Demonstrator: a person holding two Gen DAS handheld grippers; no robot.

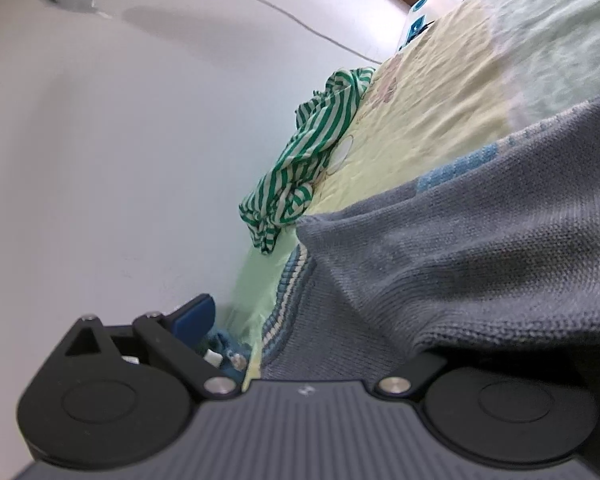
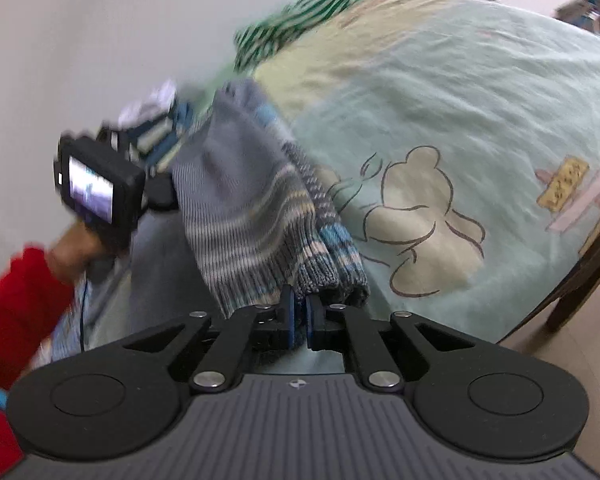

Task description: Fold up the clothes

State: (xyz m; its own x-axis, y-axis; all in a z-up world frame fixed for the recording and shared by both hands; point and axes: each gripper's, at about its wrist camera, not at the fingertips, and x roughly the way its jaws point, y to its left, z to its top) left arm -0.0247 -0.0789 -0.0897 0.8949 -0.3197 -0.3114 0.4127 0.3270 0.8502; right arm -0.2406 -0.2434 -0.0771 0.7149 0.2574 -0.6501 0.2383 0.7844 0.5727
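**Sweater lifted over the bed**

The right claw point(image 2: 299, 322) is clamped on the ribbed striped hem of a grey knit sweater point(image 2: 236, 184). Only this view shows the left claw point(image 2: 156, 140), blurred, at the sweater's far end, its grip unclear, held by a red-sleeved hand point(image 2: 76, 248). The left view shows coarse knit draped over the quilted bed point(image 1: 440, 96) beside a crumpled green-striped shirt point(image 1: 312, 152).

Sweater point(image 2: 256, 200) on bedsheet point(image 2: 460, 92), before shirt point(image 2: 312, 12)

1 grey knit sweater point(image 2: 244, 208), 1 green striped garment point(image 1: 308, 152), 1 bedsheet point(image 2: 460, 100), 2 grippers point(image 2: 299, 320)
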